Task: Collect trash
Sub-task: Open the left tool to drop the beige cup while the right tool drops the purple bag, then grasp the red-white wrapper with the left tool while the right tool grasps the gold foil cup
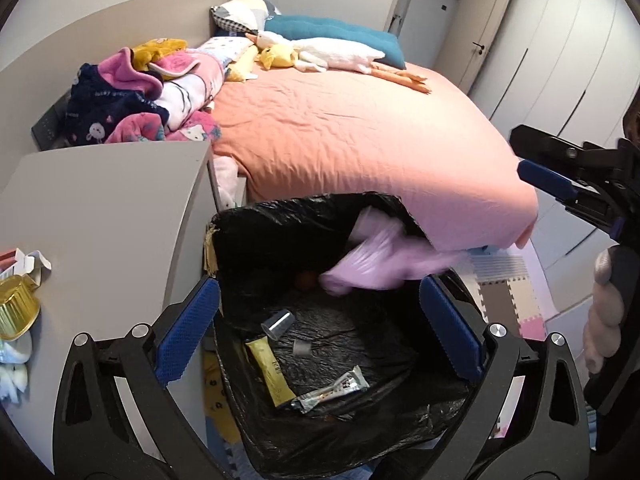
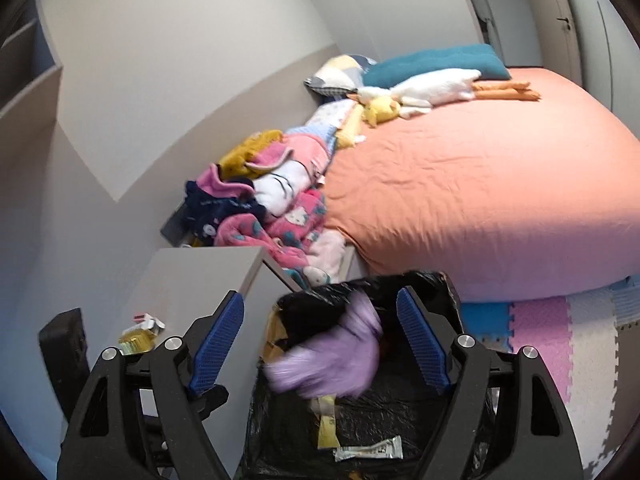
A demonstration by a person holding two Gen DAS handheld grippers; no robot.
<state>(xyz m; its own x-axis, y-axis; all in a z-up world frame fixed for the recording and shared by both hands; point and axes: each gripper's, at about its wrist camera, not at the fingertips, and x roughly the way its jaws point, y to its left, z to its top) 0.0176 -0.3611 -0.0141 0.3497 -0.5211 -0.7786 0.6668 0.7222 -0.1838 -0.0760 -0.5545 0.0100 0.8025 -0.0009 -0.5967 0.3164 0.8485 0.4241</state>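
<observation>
I find myself in a home bedroom. A bed with a salmon-pink fitted sheet point(image 1: 360, 136) fills the frame centre, a teal cushion point(image 1: 332, 34) and white plush goose point(image 1: 336, 54) upper centre, crumpled children's clothing point(image 1: 144, 96) upper left, pastel foam puzzle mats point(image 2: 560, 344) lower right.

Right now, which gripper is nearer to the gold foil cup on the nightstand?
Left. The left gripper hangs open over the trash bin, just beside the gold foil cup. The right gripper, also open, sits across the bin.

Bin btwn worktop & bed
Bin point(image 1: 320, 420) right of worktop point(image 1: 100, 220), bed point(image 1: 360, 128) behind; wrappers point(image 1: 332, 390) in bin; clothes pile point(image 1: 140, 96) far left.
</observation>
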